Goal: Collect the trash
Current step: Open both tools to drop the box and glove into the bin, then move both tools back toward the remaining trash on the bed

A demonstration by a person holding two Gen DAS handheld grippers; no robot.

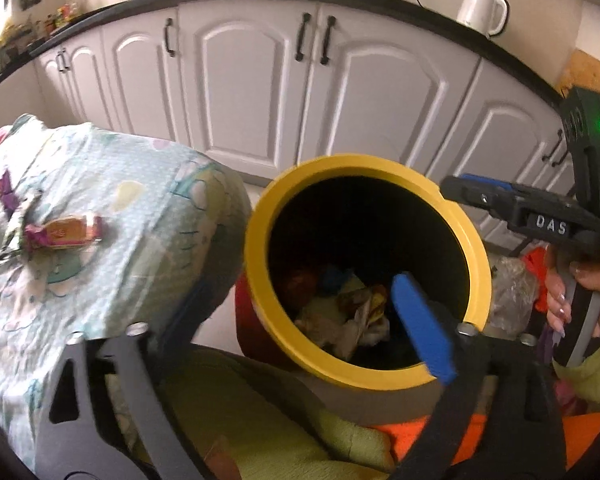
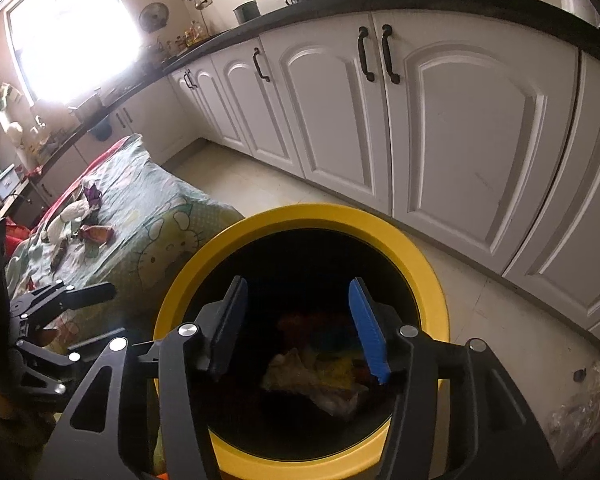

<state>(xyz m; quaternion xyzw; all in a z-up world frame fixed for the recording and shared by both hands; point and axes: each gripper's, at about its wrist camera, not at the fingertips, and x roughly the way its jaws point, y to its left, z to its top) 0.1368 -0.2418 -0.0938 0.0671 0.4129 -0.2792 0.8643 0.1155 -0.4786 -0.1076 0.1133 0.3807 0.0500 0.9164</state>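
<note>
A: While the right tongs (image 2: 296, 292) are held above the mouth of the bin (image 2: 432, 280), what is gripped in them?

B: Nothing. Their fingers are seen spread, with only the trash at the bottom of the bin visible between them. The left tongs (image 1: 300, 292) are spread as well; nothing is seen between their fingers, though one finger is blurred in the left wrist view.

A: Where is the remaining trash found?

B: On the patterned bedspread (image 1: 148, 184), at about nine o'clock from the bin in the left wrist view. A pink-and-orange wrapper (image 1: 64, 232) lies nearest, well apart from the bin. A purple wrapper (image 1: 2, 188) lies beyond it, toward ten o'clock. In the right wrist view a crumpled white paper (image 2: 70, 214) is seen between them.

A: How is the nearest wrapper expected to handle?

B: It is judged to be very light, thin and glossy, so some slipperiness is likely. No breakage is feared, as it can be crushed freely. It lies flat on soft cloth, so the cloth could be pinched along with it.

A: Where should it be taken?

B: A twisted end, at three or nine o'clock on the wrapper, is judged best, since the bunched film is raised off the cloth and gives the pads more to bite. A firm squeeze is advised, because a light wrapper can be lost on the way to the bin.
</note>
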